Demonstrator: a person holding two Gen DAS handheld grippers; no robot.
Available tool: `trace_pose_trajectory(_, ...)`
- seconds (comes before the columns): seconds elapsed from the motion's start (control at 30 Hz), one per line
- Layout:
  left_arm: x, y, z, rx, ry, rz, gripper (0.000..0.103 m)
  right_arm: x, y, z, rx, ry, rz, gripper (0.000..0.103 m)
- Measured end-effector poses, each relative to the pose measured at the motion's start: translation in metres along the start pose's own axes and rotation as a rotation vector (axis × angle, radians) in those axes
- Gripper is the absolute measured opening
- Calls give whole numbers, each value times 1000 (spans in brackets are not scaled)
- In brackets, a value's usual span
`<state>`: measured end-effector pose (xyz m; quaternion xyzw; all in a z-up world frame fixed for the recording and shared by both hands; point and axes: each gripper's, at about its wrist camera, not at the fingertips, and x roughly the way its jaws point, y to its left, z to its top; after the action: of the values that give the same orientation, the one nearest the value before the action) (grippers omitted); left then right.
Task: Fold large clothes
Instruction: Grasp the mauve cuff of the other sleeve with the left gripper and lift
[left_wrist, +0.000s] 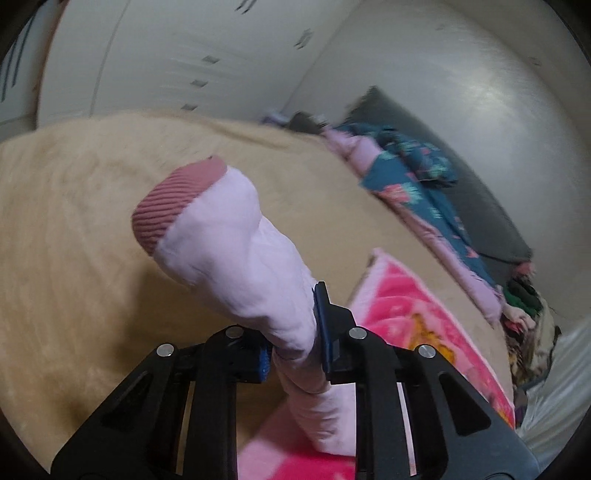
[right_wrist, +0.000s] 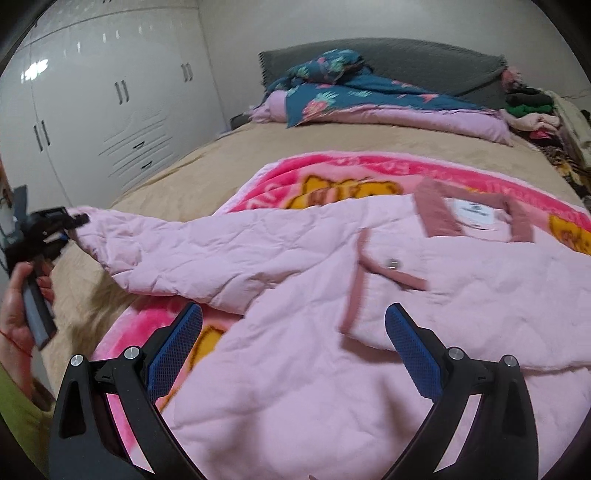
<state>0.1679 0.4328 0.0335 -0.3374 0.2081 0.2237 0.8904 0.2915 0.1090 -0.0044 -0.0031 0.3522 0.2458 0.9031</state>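
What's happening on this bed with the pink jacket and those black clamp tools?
A person is folding a quilted pink jacket spread over a bright pink blanket on the bed. The left gripper is shut on the jacket's sleeve just behind its ribbed cuff, holding it off the bed. The right gripper hangs open above the jacket's body, gripping nothing.

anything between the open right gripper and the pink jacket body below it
Nothing visible. The right gripper hangs open directly over the pink jacket, bare quilted fabric between its fingers. The left gripper is off at the sleeve, shut on it.
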Motion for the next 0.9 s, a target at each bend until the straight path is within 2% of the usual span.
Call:
trace_pose_trajectory(0.23, -38, -52, -6, 91, -30, -106, 12, -43, -40, -7, 50, -34, -17, 99)
trace_pose_trajectory(0.47, -59, -84, -29, 129, -25, -167, 10, -80, -85, -14, 143, -67, -60, 99)
trace_pose_trajectory(0.67, -75, -116, -42, 193, -16, -198, 9, -106, -114, -21, 194, -96, -87, 99)
trace_pose_trajectory(0.9, -89, -151, -53, 249, -9, -214, 9, -130, -128, -28, 207, -127, -100, 99)
